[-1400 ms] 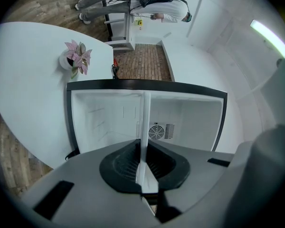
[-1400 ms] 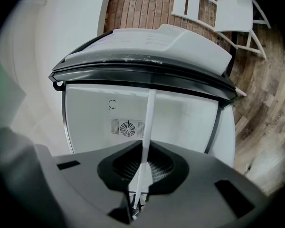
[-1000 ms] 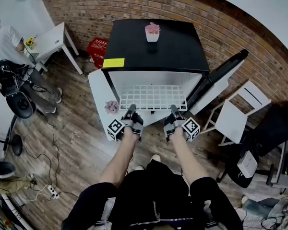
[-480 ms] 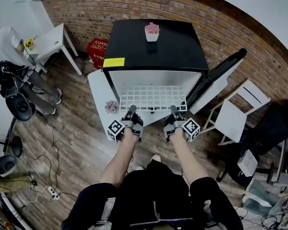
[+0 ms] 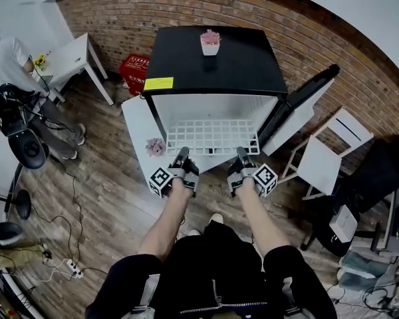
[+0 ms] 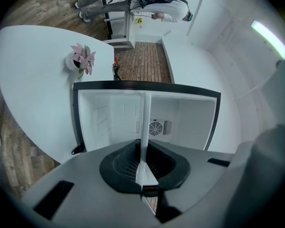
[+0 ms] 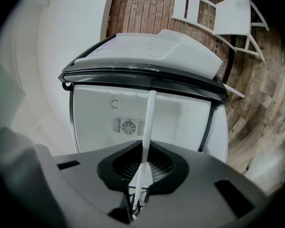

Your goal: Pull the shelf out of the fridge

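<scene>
Two grippers hold one thing, a white wire grid shelf (image 5: 211, 136). The left gripper (image 5: 181, 153) is shut tight on the front edge of the shelf, near its left corner. The right gripper (image 5: 241, 153) is shut tight on the same edge, near its right corner. Both grippers point level, side by side but apart. In each gripper view the shelf shows as a thin white strip that runs straight out from between the jaws.

From the grippers, the shelf reaches forward into a small fridge with a black top and white inside (image 5: 216, 65). A round fan vent (image 6: 155, 128) sits on the back wall, straight ahead of the jaws. On top of the fridge, far past the grippers, stands a little white pot of pink flowers (image 5: 211, 45). A yellow paper note (image 5: 158, 84) lies on the front left corner of the top.

The black fridge door (image 5: 299, 108) stands wide open, ahead of the right gripper and off to its right. A white chair (image 5: 326, 158) stands further right, past the door. A white round table (image 5: 134, 121) lies just left of the left gripper, close beside the fridge, with a small pink plant (image 5: 154, 147) on it. Under the grippers and back toward the person there is brown wood floor (image 5: 113, 198).
</scene>
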Motion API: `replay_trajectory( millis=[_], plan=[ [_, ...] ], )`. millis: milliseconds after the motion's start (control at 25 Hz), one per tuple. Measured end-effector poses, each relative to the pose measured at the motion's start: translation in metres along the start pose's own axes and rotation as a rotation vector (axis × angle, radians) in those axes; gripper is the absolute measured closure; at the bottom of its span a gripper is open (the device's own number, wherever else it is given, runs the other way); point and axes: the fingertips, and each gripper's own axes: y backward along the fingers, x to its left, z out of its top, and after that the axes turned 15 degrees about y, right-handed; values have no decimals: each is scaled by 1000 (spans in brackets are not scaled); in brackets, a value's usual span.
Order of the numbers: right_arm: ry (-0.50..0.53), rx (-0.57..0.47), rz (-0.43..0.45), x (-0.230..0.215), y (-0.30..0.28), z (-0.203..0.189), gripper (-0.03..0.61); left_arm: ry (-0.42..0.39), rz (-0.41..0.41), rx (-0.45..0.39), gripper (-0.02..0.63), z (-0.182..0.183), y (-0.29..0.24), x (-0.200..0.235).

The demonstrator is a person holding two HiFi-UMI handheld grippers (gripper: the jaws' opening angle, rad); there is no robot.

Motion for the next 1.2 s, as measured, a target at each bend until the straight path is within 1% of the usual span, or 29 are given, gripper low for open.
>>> replay_trajectory(
  millis=[160, 680, 1200],
  plan=[
    [-2, -2, -7, 0, 3, -1, 548, 7, 2, 4, 577, -1, 2, -2],
    [2, -4, 9, 0, 13, -5, 548, 1, -2, 12, 577, -5, 12, 1],
    [11, 1, -10, -1, 26, -10, 546, 0, -2, 29, 577, -10, 23, 0]
  ],
)
